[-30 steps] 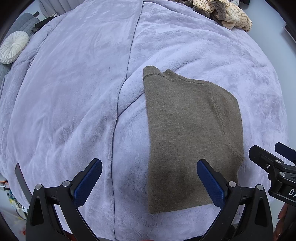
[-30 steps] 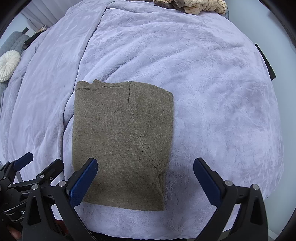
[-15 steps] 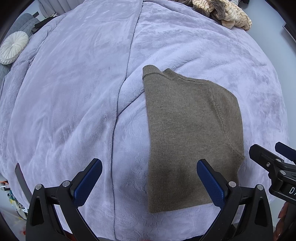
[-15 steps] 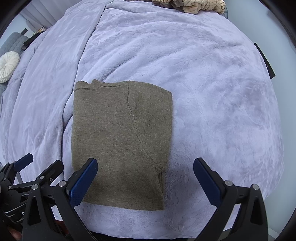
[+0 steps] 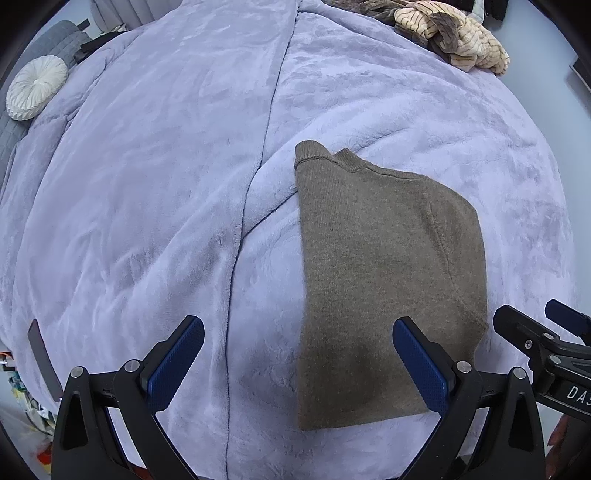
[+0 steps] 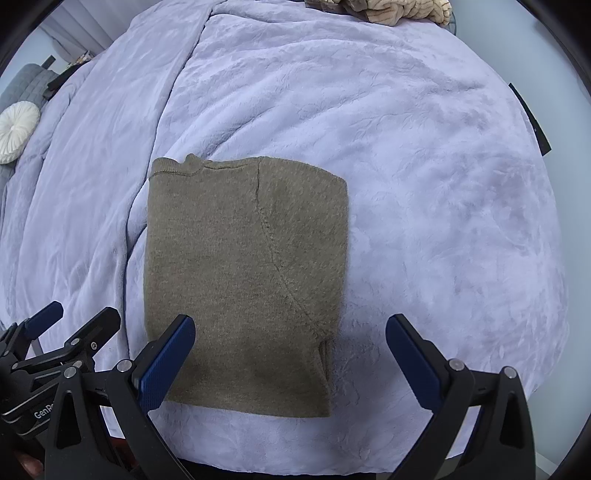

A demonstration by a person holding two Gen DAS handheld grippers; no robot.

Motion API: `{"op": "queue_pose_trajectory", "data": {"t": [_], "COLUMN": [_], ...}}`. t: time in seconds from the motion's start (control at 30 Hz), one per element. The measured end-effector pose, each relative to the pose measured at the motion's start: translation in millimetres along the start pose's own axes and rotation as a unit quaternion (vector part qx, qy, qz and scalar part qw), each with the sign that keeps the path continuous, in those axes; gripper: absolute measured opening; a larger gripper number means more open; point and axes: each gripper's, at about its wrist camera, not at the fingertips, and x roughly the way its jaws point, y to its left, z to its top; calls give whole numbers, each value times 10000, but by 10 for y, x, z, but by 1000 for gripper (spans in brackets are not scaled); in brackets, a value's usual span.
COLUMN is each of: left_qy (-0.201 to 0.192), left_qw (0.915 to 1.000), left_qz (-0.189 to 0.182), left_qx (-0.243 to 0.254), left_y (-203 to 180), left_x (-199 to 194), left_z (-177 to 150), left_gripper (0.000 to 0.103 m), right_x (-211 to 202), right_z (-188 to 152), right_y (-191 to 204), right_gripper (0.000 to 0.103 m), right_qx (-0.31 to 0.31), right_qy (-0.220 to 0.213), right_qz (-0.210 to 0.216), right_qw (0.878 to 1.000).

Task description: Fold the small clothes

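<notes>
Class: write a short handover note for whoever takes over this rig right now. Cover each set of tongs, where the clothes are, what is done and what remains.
Left tongs: open, empty, hovering over the near-left edge of the sweater.
Right tongs: open, empty, over its near-right edge.
Olive sweater: flat on the lavender blanket, folded into a narrow rectangle, collar at the far end.
Done: lengthwise folds.
Left: probably one more fold, hem toward collar. A beige striped pile of clothes waits at the far edge.

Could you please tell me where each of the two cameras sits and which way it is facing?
Left wrist: sits on the left gripper, open, facing forward and down at the lavender blanket; the right gripper shows at its right edge.
Right wrist: sits on the right gripper, open, facing likewise; the left gripper shows at its left edge.
Shared: the folded olive sweater, the round white cushion.
</notes>
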Motion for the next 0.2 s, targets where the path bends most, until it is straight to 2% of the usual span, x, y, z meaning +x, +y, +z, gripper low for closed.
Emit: {"op": "queue_pose_trajectory", "data": {"t": [0.2], "left_qy": [106], "left_qw": [9999], "left_qz": [-49], "left_qx": [-4], "left_y": [-20], "left_x": [23], "left_z": [-13], "left_gripper": [102], "right_x": [8], "right_z": [-5], "right_y": [-1], "right_gripper": [103], "right_qx": [2], "right_qy": [6], "right_qz": [-2], "right_qw": [10000]}}
